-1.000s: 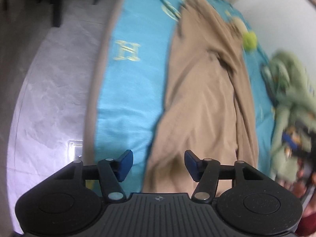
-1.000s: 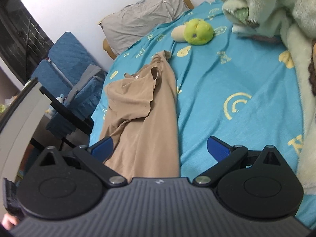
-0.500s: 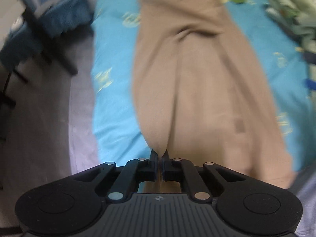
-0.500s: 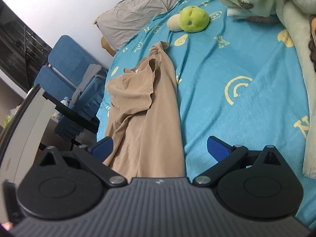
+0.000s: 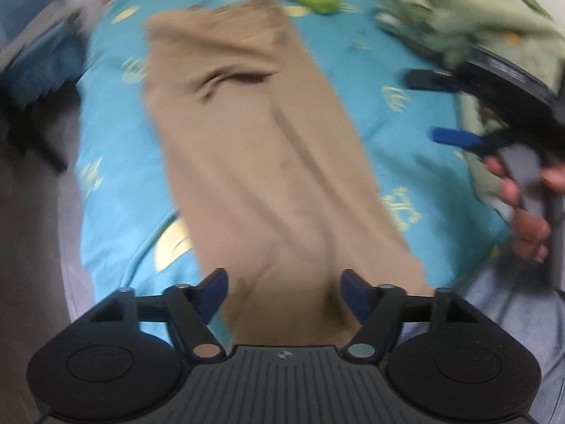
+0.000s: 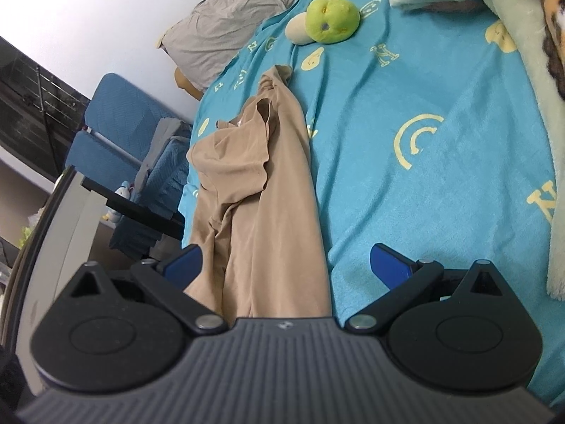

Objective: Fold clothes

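Note:
A tan garment (image 5: 254,148) lies stretched lengthwise on the turquoise bedsheet (image 5: 113,162); the left wrist view is blurred. My left gripper (image 5: 282,291) is open, its blue pads on either side of the garment's near end, holding nothing. The right wrist view shows the same garment (image 6: 268,190), bunched and folded at its far left part. My right gripper (image 6: 282,265) is open and empty above the garment's near end. It also shows in the left wrist view (image 5: 438,109), held in a hand at the right.
A green plush toy (image 6: 332,17) lies on the sheet (image 6: 423,176) beyond the garment. A pale green blanket (image 6: 522,70) is heaped along the right. A grey pillow (image 6: 233,24) lies at the head. Blue chairs (image 6: 116,134) stand beside the bed on the left.
My left gripper shut on the garment's near end half a second ago and has now opened and let go. The garment lies flatter and straighter. My right gripper has stayed open, drifting slightly.

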`<state>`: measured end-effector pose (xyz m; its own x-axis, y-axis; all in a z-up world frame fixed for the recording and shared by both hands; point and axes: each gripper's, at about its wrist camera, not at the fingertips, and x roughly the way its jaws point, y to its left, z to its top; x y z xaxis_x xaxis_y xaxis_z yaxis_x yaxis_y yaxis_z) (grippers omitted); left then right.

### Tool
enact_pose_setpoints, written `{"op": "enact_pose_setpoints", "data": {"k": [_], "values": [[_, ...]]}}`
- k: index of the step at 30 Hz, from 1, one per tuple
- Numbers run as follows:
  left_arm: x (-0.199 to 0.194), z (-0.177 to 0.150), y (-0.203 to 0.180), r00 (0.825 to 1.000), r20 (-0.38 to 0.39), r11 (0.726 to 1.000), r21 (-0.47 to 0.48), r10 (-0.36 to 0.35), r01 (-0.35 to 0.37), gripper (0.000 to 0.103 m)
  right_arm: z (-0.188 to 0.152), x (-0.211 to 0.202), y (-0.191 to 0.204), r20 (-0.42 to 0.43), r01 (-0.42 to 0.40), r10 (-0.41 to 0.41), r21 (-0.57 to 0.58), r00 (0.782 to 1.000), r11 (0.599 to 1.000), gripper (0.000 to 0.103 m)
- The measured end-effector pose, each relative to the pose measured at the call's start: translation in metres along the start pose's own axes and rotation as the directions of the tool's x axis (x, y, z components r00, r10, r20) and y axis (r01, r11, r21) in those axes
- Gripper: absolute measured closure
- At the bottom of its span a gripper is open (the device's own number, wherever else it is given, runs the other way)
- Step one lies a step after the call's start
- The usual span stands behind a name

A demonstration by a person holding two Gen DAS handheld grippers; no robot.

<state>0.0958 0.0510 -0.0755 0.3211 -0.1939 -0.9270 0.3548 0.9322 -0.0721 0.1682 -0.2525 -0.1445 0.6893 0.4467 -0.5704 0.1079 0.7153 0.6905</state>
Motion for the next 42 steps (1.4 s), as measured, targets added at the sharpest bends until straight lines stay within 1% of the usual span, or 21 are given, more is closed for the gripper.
{"op": "enact_pose_setpoints", "data": {"k": [4, 6, 9, 11, 13, 15, 16, 18, 21, 25, 28, 29, 30, 31, 32, 33, 34, 37, 38, 39, 42], "values": [[0.019, -0.016, 0.023, 0.999, -0.036, 0.997, -0.082, -0.01, 0.007, 0.032, -0.002, 0.004, 0.002, -0.015, 0.005, -0.005, -0.02, 1.0, 1.0, 0.0], [0.028, -0.018, 0.027, 0.999, -0.04, 0.997, -0.078, 0.014, -0.017, 0.032, -0.003, 0.006, 0.003, -0.029, 0.006, -0.006, -0.03, 1.0, 1.0, 0.0], [0.035, -0.017, 0.046, 0.999, -0.039, 0.975, -0.221, 0.017, -0.025, 0.029, -0.01, 0.01, 0.003, -0.09, 0.001, -0.005, -0.043, 0.996, 0.999, 0.0], [0.041, -0.019, 0.061, 1.0, -0.029, 0.937, -0.35, -0.007, -0.003, 0.024, -0.015, 0.014, 0.002, -0.144, 0.004, -0.01, -0.042, 0.989, 0.999, 0.0], [0.049, -0.024, 0.073, 0.998, -0.02, 0.88, -0.474, -0.051, 0.036, 0.024, -0.021, 0.018, -0.001, -0.197, 0.012, -0.017, -0.027, 0.98, 1.0, 0.0], [0.056, -0.03, 0.082, 0.993, -0.013, 0.827, -0.555, -0.114, 0.088, 0.024, -0.027, 0.024, -0.005, -0.244, 0.022, -0.021, 0.0, 0.97, 1.0, 0.0], [0.059, -0.031, 0.083, 0.992, -0.014, 0.814, -0.572, -0.129, 0.098, 0.023, -0.03, 0.027, -0.006, -0.266, 0.027, -0.022, 0.015, 0.964, 1.0, 0.0], [0.059, -0.029, 0.079, 0.99, -0.02, 0.831, -0.546, -0.137, 0.104, 0.016, -0.036, 0.034, -0.01, -0.319, 0.041, -0.025, 0.045, 0.947, 0.998, 0.0], [0.057, -0.026, 0.07, 0.988, -0.057, 0.862, -0.498, -0.142, 0.095, 0.016, -0.042, 0.037, -0.014, -0.355, 0.046, -0.017, 0.073, 0.935, 0.996, 0.0], [0.055, -0.026, 0.058, 0.975, -0.112, 0.89, -0.439, -0.192, 0.125, 0.019, -0.05, 0.039, -0.013, -0.409, 0.037, 0.001, 0.087, 0.913, 0.996, 0.0], [0.053, -0.026, 0.043, 0.958, -0.176, 0.916, -0.373, -0.226, 0.148, 0.032, -0.062, 0.04, 0.003, -0.49, 0.038, -0.039, -0.013, 0.871, 0.999, 0.001], [0.052, -0.027, 0.038, 0.954, -0.198, 0.925, -0.349, -0.227, 0.147, 0.042, -0.067, 0.04, 0.008, -0.513, 0.04, -0.058, -0.047, 0.856, 0.998, 0.002], [0.05, -0.028, 0.034, 0.955, -0.214, 0.934, -0.332, -0.208, 0.129, 0.056, -0.072, 0.04, 0.014, -0.535, 0.041, -0.078, -0.08, 0.841, 0.996, 0.003], [0.049, -0.03, 0.03, 0.955, -0.228, 0.943, -0.315, -0.187, 0.109, 0.065, -0.076, 0.04, 0.019, -0.556, 0.042, -0.099, -0.114, 0.825, 0.993, 0.004], [0.047, -0.031, 0.026, 0.956, -0.243, 0.95, -0.298, -0.166, 0.09, 0.08, -0.083, 0.039, 0.023, -0.569, 0.045, -0.124, -0.151, 0.813, 0.988, 0.009], [0.044, -0.031, 0.027, 0.959, -0.235, 0.95, -0.302, -0.159, 0.084, 0.086, -0.088, 0.037, 0.028, -0.569, 0.051, -0.154, -0.193, 0.808, 0.98, 0.015], [0.04, -0.031, 0.027, 0.962, -0.225, 0.949, -0.307, -0.153, 0.079, 0.088, -0.091, 0.036, 0.032, -0.563, 0.058, -0.186, -0.237, 0.805, 0.97, 0.02], [0.022, -0.03, 0.031, 0.978, -0.149, 0.941, -0.328, -0.143, 0.088, 0.092, -0.101, 0.031, 0.044, -0.54, 0.073, -0.27, -0.357, 0.797, 0.931, 0.046], [0.012, -0.031, 0.033, 0.983, -0.109, 0.933, -0.344, -0.149, 0.103, 0.092, -0.103, 0.028, 0.047, -0.534, 0.075, -0.288, -0.384, 0.795, 0.92, 0.073], [-0.001, -0.035, 0.034, 0.987, -0.051, 0.927, -0.353, -0.151, 0.124, 0.092, -0.104, 0.024, 0.049, -0.527, 0.076, -0.306, -0.412, 0.793, 0.908, 0.09], [-0.043, -0.045, 0.038, 0.98, 0.126, 0.909, -0.37, -0.153, 0.19, 0.093, -0.095, 0.004, 0.054, -0.489, 0.057, -0.282, -0.424, 0.825, 0.904, 0.091]]}}
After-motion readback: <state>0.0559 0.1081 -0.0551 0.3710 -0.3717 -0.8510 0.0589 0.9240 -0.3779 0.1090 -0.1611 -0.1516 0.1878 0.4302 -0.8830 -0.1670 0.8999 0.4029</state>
